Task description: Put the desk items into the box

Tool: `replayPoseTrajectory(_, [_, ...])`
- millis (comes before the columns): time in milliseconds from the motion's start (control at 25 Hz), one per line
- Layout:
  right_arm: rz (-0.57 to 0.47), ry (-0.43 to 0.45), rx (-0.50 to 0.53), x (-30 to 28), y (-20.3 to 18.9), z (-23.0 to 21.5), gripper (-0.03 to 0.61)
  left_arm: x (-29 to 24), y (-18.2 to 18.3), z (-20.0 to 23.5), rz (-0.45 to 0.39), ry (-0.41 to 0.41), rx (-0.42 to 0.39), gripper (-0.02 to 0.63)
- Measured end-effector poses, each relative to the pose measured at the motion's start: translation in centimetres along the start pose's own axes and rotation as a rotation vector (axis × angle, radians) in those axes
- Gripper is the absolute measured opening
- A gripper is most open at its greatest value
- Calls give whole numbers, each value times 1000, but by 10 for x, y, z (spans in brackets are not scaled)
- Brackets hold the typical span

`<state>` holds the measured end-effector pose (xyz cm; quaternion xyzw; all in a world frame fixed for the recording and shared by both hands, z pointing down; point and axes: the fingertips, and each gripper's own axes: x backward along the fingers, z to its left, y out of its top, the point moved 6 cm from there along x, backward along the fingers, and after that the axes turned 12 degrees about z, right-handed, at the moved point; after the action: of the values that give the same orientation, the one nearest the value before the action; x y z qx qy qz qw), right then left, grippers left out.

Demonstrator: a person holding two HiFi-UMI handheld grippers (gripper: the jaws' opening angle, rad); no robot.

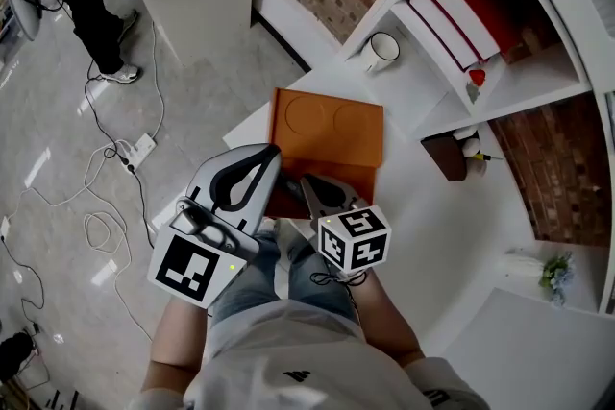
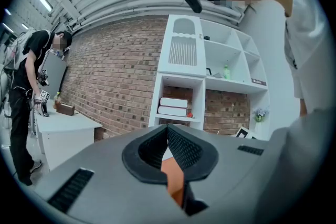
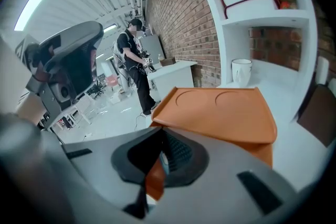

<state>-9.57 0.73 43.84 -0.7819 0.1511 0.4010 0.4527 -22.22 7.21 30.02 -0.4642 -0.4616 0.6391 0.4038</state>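
On the desk (image 1: pixel 432 226), the orange box (image 1: pixel 332 134) is sitting near the shelf (image 1: pixel 519 82). At its near edge, left gripper (image 1: pixel 272 154) and right gripper (image 1: pixel 307 185) are hovering, each with jaws closed together.

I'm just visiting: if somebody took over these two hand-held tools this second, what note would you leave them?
Left gripper: fingers shut, empty, by the near side of the orange box.
Right gripper: fingers shut, nothing seen held, beside the left one.
Box: on the white desk, lid seemingly over it.
White mug and brown container stand on the desk by the shelves.
Done: nothing visibly boxed.
Left: open the box, load the items.
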Motion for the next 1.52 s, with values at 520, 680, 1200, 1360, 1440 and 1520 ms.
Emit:
replayPoseTrajectory(520, [-290,-27,-47,67,24,-6,9,-30,10,-29,9,-142,-29,14])
replayPoseTrajectory(680, [-378,-57,-43,92,31,-8,9,-41,12,-42,14,-192,-46,14])
replayPoseTrajectory(1200, [-560,-166,-24,156,36,-10,9,-69,17,-81,38,-344,-94,14])
replayPoseTrajectory(1360, [-594,-203,-17,172,34,-11,9,-76,17,-92,50,-383,-110,14])
replayPoseTrajectory(1440, [-608,-223,-20,178,32,-11,9,-79,16,-98,57,-405,-119,14])
replayPoseTrajectory(1520, [-618,-240,-25,183,29,-13,9,-82,16,-103,63,-426,-126,14])
